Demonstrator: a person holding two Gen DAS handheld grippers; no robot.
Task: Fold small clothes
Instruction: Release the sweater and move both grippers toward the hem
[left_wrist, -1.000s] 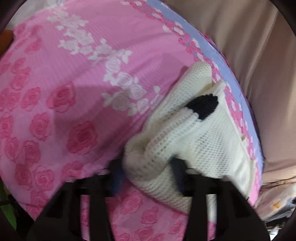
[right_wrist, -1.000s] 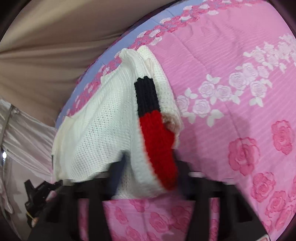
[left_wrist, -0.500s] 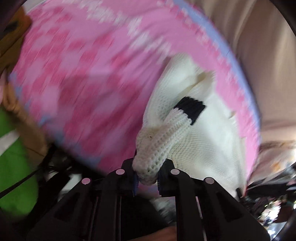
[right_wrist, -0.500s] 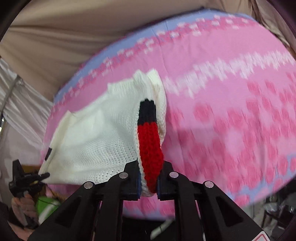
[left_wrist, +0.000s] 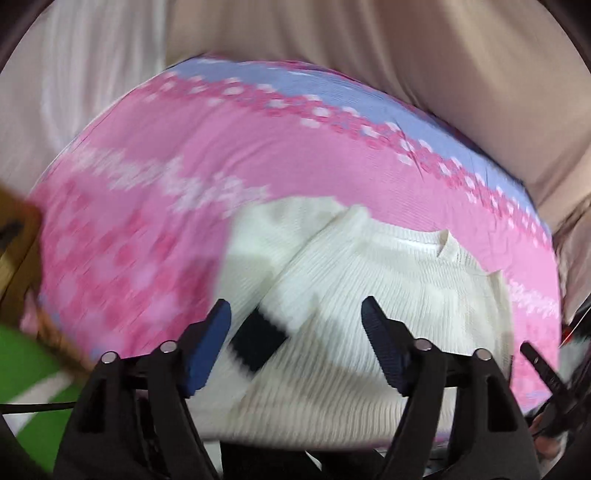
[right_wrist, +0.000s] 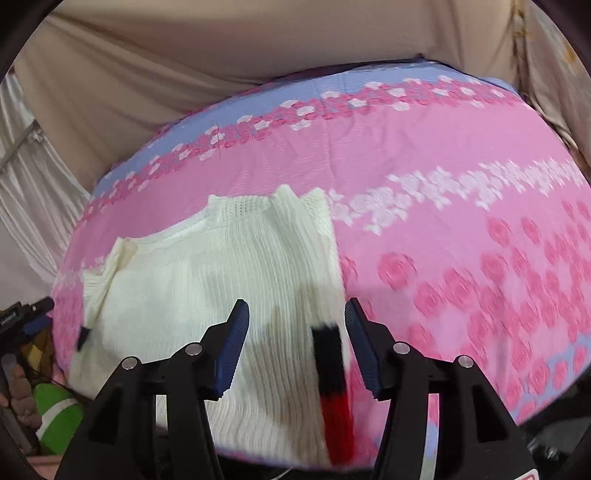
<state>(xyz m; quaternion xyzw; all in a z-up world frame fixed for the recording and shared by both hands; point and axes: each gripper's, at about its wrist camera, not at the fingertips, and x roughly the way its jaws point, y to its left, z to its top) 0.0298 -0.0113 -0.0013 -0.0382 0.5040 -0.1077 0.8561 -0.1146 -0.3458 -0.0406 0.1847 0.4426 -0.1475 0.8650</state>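
Pink bedspread (right_wrist: 424, 155) with rose print, a white-flower band and a lilac border covers the bed, filling mid-frame in both views. Beige draped fabric (right_wrist: 184, 55) across upper frame behind it. Pale satin curtain (right_wrist: 22, 177) at left edge, right wrist view. Green item with white stripe (left_wrist: 22, 373) lower left, blurred.
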